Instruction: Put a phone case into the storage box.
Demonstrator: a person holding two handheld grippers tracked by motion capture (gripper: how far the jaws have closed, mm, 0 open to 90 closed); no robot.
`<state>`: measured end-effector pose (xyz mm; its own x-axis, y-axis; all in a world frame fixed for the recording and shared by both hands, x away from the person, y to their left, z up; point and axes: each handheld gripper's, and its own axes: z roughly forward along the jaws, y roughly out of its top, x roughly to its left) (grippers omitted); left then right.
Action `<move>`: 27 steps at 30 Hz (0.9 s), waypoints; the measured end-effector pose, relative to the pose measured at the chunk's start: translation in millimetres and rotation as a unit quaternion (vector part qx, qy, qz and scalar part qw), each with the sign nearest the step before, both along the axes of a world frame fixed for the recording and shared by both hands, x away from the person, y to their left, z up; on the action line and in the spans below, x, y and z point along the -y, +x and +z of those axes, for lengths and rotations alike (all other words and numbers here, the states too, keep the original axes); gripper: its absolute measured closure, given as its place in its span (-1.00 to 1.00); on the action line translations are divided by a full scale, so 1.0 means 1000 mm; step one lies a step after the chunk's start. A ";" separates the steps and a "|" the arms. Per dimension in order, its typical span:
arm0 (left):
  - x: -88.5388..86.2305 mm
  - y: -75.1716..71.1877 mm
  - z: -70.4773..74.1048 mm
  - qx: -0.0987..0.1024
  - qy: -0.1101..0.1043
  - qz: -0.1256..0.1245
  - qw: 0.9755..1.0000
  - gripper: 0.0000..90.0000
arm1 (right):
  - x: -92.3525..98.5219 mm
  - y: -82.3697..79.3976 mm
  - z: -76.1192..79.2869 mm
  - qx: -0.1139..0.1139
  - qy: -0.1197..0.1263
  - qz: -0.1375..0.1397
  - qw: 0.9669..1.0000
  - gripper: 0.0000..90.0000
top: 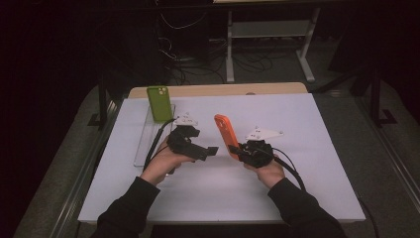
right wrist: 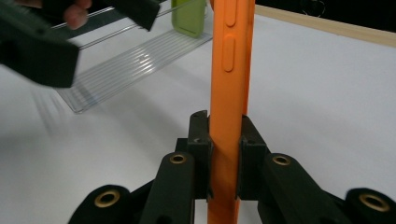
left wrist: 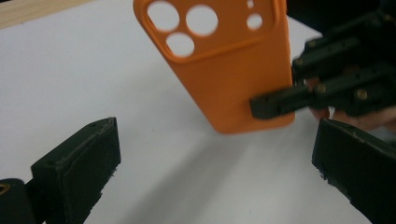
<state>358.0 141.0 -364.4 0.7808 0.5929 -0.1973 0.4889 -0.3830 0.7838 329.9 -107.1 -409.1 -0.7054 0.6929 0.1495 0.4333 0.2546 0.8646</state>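
Observation:
An orange phone case stands upright above the white table, clamped by its lower end in my right gripper. In the right gripper view both pads press on the thin edges of the orange case. My left gripper points right toward it, jaws open and empty. The left gripper view has the orange case with its camera cut-outs ahead of the wide-apart fingers. A green phone case leans upright at the far end of a clear ribbed tray.
The white table top has a wooden strip along its far edge. Cables trail from both grippers toward the person. A dark floor with desk legs and wires lies beyond the table.

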 end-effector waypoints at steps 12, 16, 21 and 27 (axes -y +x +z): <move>0.009 0.016 0.003 -0.003 -0.056 0.014 0.998 -0.99 | -0.008 -0.006 0.005 0.007 0.014 0.011 1.000 0.73; 0.009 0.016 0.003 -0.001 -0.070 0.014 0.997 -0.99 | -0.010 -0.008 0.006 0.011 0.019 0.018 1.000 0.73; 0.012 0.016 0.001 0.007 -0.079 0.006 0.997 -0.99 | -0.015 -0.012 0.006 0.013 0.022 0.029 0.999 0.73; 0.014 0.015 -0.002 0.010 -0.081 -0.002 0.997 -1.00 | -0.023 -0.016 0.006 0.012 0.025 0.041 0.999 0.73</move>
<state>373.4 126.7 -366.1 0.7878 0.5510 -0.2752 0.4716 -0.2523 0.8450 314.3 -84.0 -403.0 -0.7633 0.6246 0.1651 0.3914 0.2437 0.8874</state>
